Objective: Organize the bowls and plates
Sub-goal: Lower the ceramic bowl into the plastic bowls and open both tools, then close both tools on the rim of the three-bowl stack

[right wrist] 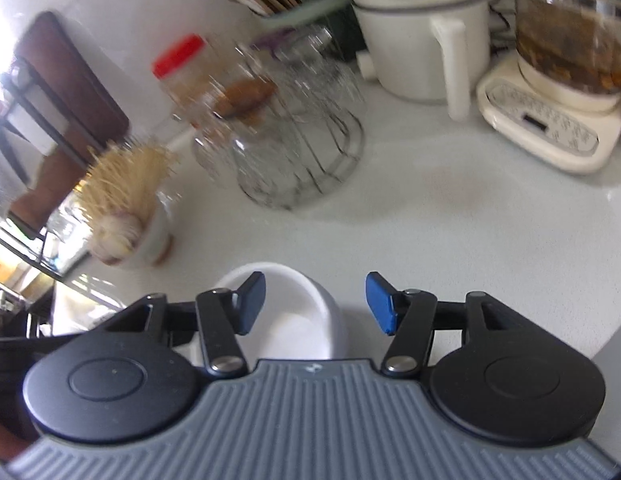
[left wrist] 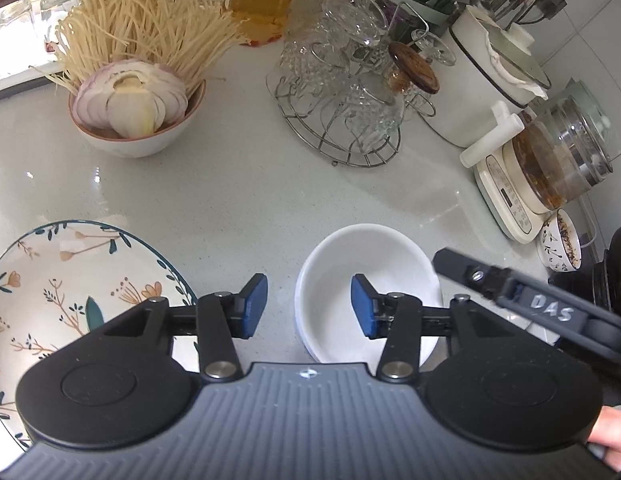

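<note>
A white empty bowl (left wrist: pixel 370 280) sits on the pale counter just ahead of my left gripper (left wrist: pixel 308 306), which is open, with its right pad over the bowl and its left pad outside the rim. A floral plate (left wrist: pixel 62 292) lies at the lower left. My right gripper (right wrist: pixel 315 306) is open and empty, with the same white bowl (right wrist: pixel 306 320) low between its fingers, nearer the left pad. The right gripper's body also shows in the left wrist view (left wrist: pixel 530 300), beside the bowl.
A bowl of noodles and sliced onion (left wrist: pixel 138 120) stands at the back left. A wire rack of glasses (left wrist: pixel 346 100), a white pot (left wrist: pixel 490 92), a glass kettle on a cream base (left wrist: pixel 550 176) and a small patterned bowl (left wrist: pixel 560 242) line the back and right.
</note>
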### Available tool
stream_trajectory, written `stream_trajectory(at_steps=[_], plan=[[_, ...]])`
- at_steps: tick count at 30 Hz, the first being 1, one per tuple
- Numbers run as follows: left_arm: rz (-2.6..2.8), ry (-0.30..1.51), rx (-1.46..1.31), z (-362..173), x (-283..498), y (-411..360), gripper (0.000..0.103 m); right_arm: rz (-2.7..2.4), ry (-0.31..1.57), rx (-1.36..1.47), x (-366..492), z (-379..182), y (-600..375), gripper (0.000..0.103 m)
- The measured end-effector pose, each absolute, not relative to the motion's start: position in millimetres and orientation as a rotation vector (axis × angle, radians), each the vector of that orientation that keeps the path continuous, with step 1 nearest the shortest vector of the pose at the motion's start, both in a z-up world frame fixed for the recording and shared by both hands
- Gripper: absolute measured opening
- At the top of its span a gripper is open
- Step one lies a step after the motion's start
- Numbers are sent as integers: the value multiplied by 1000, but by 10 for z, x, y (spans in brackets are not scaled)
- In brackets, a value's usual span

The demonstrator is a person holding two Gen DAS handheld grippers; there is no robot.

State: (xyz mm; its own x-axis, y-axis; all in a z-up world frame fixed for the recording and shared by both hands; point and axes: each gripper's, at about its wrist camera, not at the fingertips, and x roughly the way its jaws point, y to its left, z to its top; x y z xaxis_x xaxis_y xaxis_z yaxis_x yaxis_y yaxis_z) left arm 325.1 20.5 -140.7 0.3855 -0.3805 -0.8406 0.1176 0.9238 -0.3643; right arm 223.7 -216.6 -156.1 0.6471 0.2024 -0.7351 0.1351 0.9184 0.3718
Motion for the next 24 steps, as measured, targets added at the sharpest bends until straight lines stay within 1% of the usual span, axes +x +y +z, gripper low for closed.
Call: stream_trajectory(at_steps=[4,6,8,9,11,16,24], plan=[[-318,1143,-267,-1427,3240,172,53,56,940,499,2271,-1741,-2266,58],[-318,1145,-268,-1431,3233,153,53,66,973,530,2275,-1827,-2291,56],[-318,1146,-267,-1434,3225,135,53,88,1004,561,2283,-1900,-2303,47],[-317,1147,-266,-1436,3223,127,53,98,1018,582,2281,-1936,-2309,46],[-317,1151,-264,-1442,3217,109,53,116,1043,611,2276,-1995,-2298,38],[-332,1165,-265,-1436,3194,10,53,140,1084,648,2267,-2095,-2295,27],[-309,1174,-252,-1474,3186,-55,53,152,1078,696,2230,-2145,-2379,25]])
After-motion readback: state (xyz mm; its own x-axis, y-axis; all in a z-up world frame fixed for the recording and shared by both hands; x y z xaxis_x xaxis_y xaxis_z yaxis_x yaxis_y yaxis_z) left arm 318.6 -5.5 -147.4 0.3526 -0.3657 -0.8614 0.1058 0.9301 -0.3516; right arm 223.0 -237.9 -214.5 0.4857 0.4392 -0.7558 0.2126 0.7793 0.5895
